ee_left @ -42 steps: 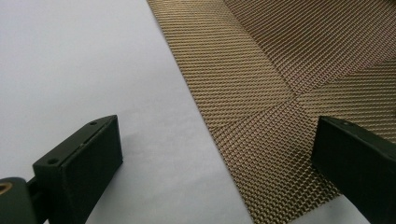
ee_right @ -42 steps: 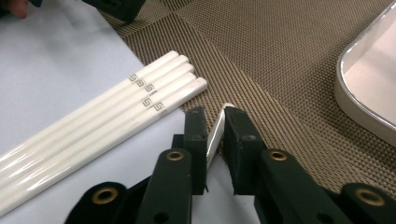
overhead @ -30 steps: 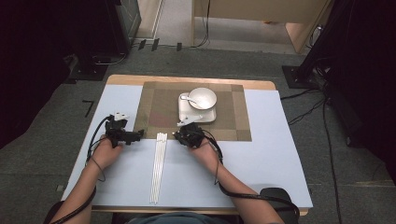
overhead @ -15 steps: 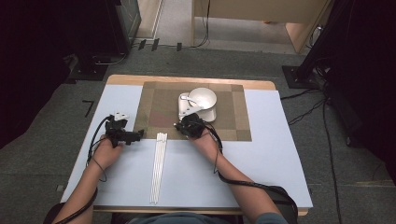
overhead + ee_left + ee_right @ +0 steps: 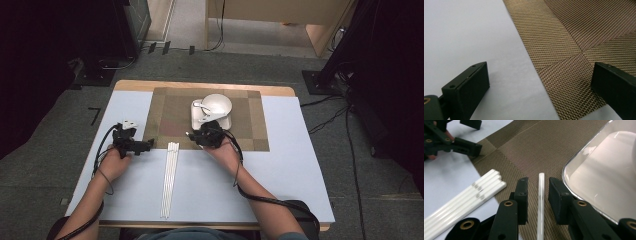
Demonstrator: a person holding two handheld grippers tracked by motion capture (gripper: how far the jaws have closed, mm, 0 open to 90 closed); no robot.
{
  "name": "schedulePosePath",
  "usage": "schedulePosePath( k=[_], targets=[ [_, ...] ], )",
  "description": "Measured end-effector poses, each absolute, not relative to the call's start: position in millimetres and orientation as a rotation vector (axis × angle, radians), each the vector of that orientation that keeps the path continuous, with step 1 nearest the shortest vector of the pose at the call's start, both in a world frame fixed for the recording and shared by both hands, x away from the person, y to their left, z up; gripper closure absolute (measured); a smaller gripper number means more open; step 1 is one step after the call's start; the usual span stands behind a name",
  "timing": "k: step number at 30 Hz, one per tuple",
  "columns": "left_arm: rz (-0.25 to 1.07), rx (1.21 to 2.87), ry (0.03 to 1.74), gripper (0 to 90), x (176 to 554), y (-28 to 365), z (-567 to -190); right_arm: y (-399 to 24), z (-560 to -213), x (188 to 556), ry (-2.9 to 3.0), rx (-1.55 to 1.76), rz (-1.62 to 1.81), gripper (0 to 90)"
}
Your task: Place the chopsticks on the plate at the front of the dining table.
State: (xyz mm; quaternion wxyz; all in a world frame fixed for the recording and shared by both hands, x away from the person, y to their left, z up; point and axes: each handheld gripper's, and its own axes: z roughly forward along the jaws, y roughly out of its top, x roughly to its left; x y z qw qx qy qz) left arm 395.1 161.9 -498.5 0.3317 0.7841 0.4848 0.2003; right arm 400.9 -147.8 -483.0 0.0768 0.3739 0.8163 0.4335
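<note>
The right tool (image 5: 537,195) has just been opening its jaws; they stand a little apart with a single white chopstick (image 5: 540,202) lying between them on the woven placemat (image 5: 544,147), pads not pressing it. At its 3 o'clock sits the white tray (image 5: 599,177) — at its 9 o'clock, the bundle of white chopsticks (image 5: 466,200) on the counter (image 5: 290,165). The left tool (image 5: 536,90) is wide open — empty, over the placemat's edge.
</note>
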Motion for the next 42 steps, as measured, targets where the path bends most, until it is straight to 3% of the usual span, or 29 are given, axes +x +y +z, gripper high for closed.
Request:
schedulePosePath(
  k=[12,18,42],
  targets=[
    [0.520,2.050,1.269,1.6,395.2,161.8,-498.5,-168.5,-480.6,375.6,2.433,1.111,1.260,69.6],
    [0.517,2.049,1.270,1.6,395.4,161.7,-498.5,-175.2,-479.2,367.3,2.413,1.135,1.237,62.5],
    [0.514,2.049,1.271,1.6,395.6,161.6,-498.4,-181.2,-487.5,357.2,2.434,1.126,1.181,74.6]
  ],
)
